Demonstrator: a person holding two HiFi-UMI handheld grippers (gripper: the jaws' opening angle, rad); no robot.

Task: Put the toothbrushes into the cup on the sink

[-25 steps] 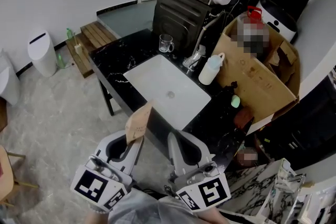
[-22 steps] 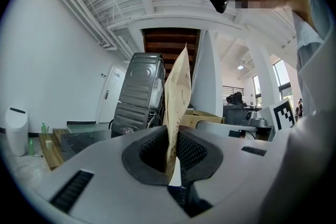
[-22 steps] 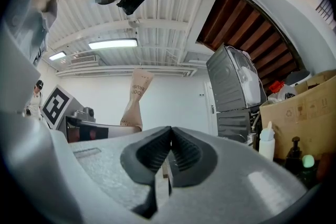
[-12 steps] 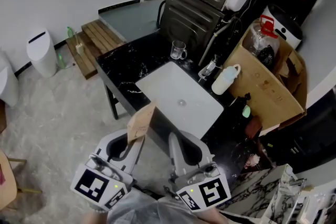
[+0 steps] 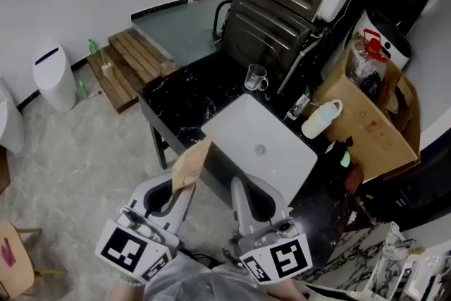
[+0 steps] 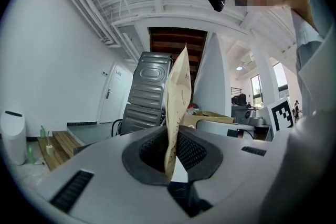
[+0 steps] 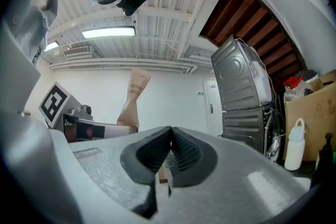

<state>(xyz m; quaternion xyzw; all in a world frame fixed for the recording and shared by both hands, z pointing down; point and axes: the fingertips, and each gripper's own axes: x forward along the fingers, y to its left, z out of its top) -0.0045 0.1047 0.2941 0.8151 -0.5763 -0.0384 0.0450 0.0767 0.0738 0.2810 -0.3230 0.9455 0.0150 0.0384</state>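
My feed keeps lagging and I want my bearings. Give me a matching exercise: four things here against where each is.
Things:
1 glass cup
2 white bottle
3 paper packet
4 white bin

Places:
a on the floor
b beside the cardboard box
c in the left gripper's jaws
d on the counter, left of the tap

Pairs: 1-d, 2-b, 3-c, 4-a

Head view steeply down over sink [image 5: 236, 129], both gripper views level, sharing grey appliance [image 7: 244, 86]
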